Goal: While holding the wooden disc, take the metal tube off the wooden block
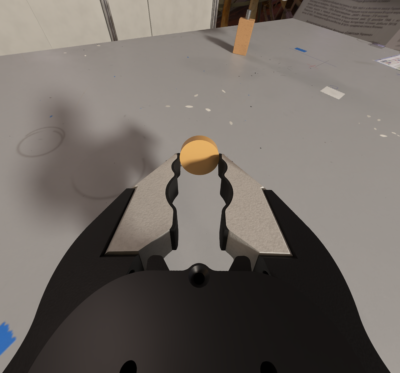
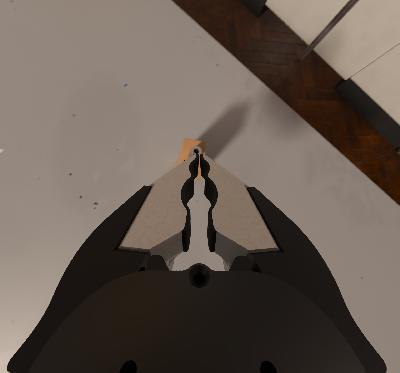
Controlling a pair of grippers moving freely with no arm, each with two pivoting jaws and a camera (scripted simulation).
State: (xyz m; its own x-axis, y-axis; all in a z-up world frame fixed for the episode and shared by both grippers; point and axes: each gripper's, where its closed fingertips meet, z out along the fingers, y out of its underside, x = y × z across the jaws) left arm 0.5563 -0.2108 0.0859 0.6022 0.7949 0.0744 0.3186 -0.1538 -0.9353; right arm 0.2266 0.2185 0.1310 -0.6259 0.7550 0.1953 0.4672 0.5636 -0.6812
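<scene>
My left gripper is shut on the round wooden disc, which it holds by the rim at its fingertips, above the grey table. The wooden block stands upright far ahead to the right, with the metal tube sticking up out of its top. My right gripper points straight down over the block. Its jaws are shut with nothing between them. The open end of the tube shows just past the fingertips. The fingers hide the near part of the block.
The table's far edge runs diagonally close behind the block, with a dark wooden floor beyond it. In the left wrist view, a panel with writing leans at the back right, and a paper scrap and blue tape lie on the table.
</scene>
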